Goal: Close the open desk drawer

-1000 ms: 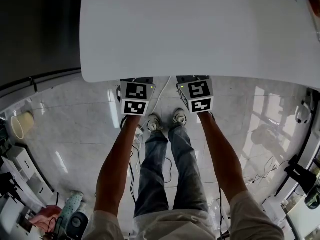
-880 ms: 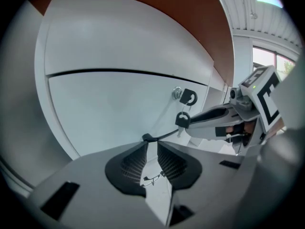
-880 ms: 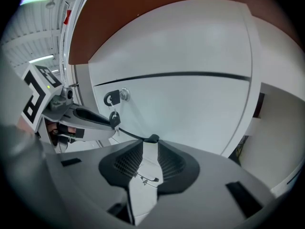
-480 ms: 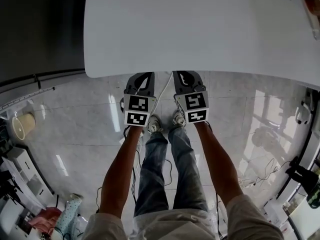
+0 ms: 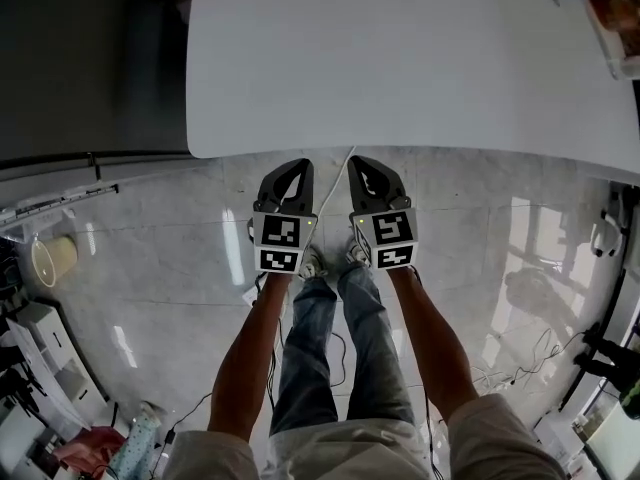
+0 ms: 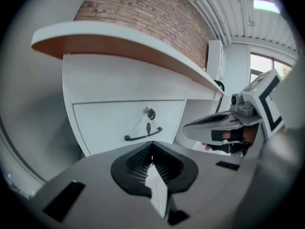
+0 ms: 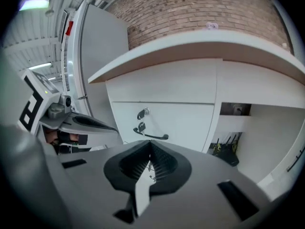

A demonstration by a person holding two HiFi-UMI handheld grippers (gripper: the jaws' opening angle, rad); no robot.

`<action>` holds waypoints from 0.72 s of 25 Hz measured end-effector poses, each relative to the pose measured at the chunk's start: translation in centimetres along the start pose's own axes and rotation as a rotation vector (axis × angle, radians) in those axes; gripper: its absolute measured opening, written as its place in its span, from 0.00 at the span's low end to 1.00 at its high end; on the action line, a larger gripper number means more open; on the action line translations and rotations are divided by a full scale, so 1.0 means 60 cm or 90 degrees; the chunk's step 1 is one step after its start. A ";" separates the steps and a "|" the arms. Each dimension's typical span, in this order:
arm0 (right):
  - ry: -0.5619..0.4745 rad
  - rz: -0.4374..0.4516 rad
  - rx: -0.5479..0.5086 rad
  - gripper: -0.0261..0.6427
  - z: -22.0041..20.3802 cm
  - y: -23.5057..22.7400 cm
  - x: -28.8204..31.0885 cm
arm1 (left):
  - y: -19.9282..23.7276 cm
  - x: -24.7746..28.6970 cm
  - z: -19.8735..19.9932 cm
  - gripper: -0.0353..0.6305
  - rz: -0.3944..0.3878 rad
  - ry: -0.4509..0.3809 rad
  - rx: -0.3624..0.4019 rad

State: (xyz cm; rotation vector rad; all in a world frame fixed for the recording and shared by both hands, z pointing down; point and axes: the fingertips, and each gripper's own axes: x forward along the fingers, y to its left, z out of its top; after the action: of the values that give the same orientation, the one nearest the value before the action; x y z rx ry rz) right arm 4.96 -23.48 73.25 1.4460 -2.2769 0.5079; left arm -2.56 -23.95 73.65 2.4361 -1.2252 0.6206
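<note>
From the head view I look down on the white desk top (image 5: 400,58); the drawer is hidden beneath it. Both gripper views show the white drawer front (image 6: 124,123) (image 7: 176,120), with a dark bar handle (image 6: 143,136) (image 7: 152,136) and a key in its lock (image 6: 150,112) (image 7: 142,113). The front looks flush with the panel above it. My left gripper (image 5: 287,171) (image 6: 152,147) and right gripper (image 5: 368,168) (image 7: 150,165) hang side by side in front of the desk edge, clear of the drawer. Each is shut with nothing in it.
Right of the drawer unit is an open recess under the desk with cables (image 7: 224,149). A tall white cabinet (image 7: 90,66) stands at the left. Packages (image 5: 610,8) lie on the desk's far right corner. A pale bucket (image 5: 48,258) and loose cables sit on the glossy floor.
Both grippers have drawn back from under the desk edge toward the person. Only their marker cubes showed before; their whole bodies show now. The head view has shifted slightly.
</note>
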 end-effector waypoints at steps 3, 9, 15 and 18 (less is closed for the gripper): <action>-0.016 -0.009 -0.019 0.07 0.041 0.007 -0.048 | -0.017 -0.042 0.042 0.07 0.006 -0.020 0.004; -0.059 -0.035 -0.011 0.07 0.147 0.025 -0.149 | -0.039 -0.142 0.135 0.07 0.015 -0.050 0.018; -0.090 -0.030 -0.036 0.07 0.260 0.066 -0.240 | -0.055 -0.244 0.237 0.07 0.039 -0.078 0.025; -0.103 -0.032 -0.038 0.07 0.316 0.087 -0.282 | -0.054 -0.284 0.300 0.07 0.045 -0.101 0.024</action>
State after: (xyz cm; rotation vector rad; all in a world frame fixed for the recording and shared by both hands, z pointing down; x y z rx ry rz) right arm 4.23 -17.86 47.94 1.5624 -2.3506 0.3154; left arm -4.92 -19.46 49.19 2.5237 -1.3774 0.4822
